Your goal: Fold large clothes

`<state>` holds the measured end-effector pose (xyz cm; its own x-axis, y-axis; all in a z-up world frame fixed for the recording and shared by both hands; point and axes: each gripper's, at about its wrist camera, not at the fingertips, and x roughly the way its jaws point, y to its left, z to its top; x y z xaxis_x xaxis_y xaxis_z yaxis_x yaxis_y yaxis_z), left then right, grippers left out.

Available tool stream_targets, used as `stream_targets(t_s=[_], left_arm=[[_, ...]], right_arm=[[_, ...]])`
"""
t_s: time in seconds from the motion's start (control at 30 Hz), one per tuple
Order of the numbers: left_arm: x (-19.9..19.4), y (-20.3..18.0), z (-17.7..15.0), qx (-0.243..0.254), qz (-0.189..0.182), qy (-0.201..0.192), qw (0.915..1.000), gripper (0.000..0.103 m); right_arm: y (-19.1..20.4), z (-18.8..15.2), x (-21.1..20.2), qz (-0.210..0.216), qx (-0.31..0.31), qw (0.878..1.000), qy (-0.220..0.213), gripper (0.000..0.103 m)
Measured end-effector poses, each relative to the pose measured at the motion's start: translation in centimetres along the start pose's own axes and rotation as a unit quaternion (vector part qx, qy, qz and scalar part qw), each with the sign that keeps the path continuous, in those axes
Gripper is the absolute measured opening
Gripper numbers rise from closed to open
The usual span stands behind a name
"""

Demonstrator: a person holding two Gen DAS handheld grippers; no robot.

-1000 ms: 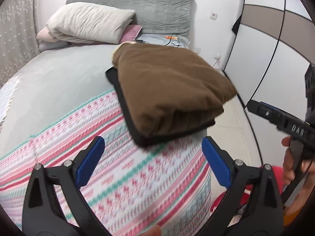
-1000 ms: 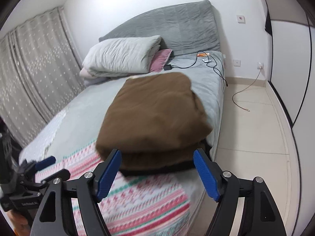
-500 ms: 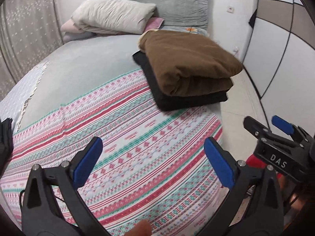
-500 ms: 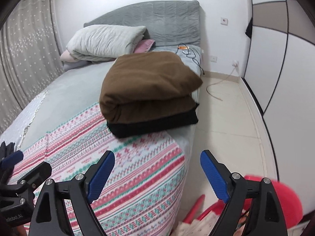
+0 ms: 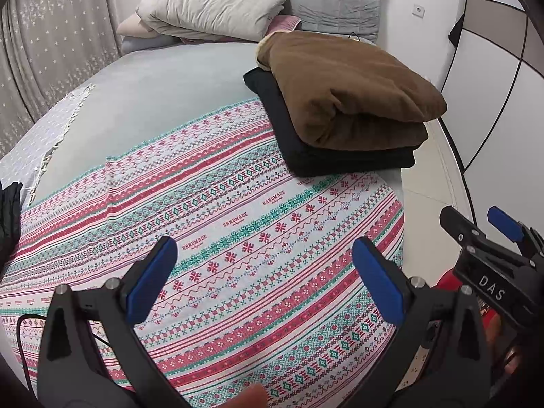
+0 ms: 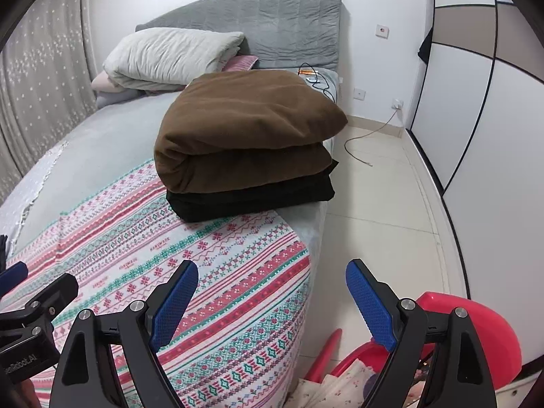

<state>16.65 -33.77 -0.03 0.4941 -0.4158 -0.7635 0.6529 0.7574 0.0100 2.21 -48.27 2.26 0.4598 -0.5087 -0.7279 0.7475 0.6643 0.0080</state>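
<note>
A folded brown garment (image 5: 346, 85) (image 6: 248, 125) lies on a folded black garment (image 5: 326, 156) (image 6: 251, 200) at the right side of the bed. My left gripper (image 5: 265, 272) is open and empty above the patterned sheet (image 5: 210, 210), well short of the stack. My right gripper (image 6: 272, 295) is open and empty over the bed's right edge, above the patterned sheet (image 6: 136, 238). The right gripper also shows at the right edge of the left wrist view (image 5: 482, 231). The left gripper shows at the lower left of the right wrist view (image 6: 20, 292).
Pillows (image 5: 210, 10) (image 6: 170, 57) and a grey headboard (image 6: 272, 30) are at the far end. A red basket (image 6: 459, 340) holding cloth stands on the tiled floor by the bed. A wardrobe (image 6: 476, 119) lines the right wall. A cable (image 6: 367, 142) lies on the floor. A dark cloth (image 5: 8, 210) is at the left edge.
Both grippers have pulled back and away from the folded stack, which now lies farther off. Both stay open and empty. The stack has not moved.
</note>
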Motion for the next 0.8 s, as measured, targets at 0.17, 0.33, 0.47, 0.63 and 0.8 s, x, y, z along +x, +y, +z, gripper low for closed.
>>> stream_targets(t_s=[0.17,0.33,0.47,0.63,0.8], left_arm=[[0.43,-0.16,-0.12,0.000,-0.003,0.006,1.0000,0.102],[0.64,-0.14,-0.20,0.000,-0.005,0.010,0.9999,0.102],[0.61,-0.28,-0.19,0.000,-0.008,0.011,0.9999,0.102],[0.63,-0.55,-0.23,0.003,-0.008,0.012,0.9999,0.102],[0.50,-0.73,-0.25,0.006,-0.011,0.011,0.9999,0.102]], right_arm=[[0.04,-0.05,0.31,0.001,-0.004,1.000,0.005,0.090],[0.05,-0.09,0.52,0.003,-0.007,1.000,0.008,0.090],[0.11,-0.12,0.43,0.005,-0.009,1.000,0.007,0.090],[0.04,-0.13,0.34,0.005,-0.008,1.000,0.007,0.090],[-0.09,-0.13,0.41,0.007,-0.005,1.000,0.008,0.090]])
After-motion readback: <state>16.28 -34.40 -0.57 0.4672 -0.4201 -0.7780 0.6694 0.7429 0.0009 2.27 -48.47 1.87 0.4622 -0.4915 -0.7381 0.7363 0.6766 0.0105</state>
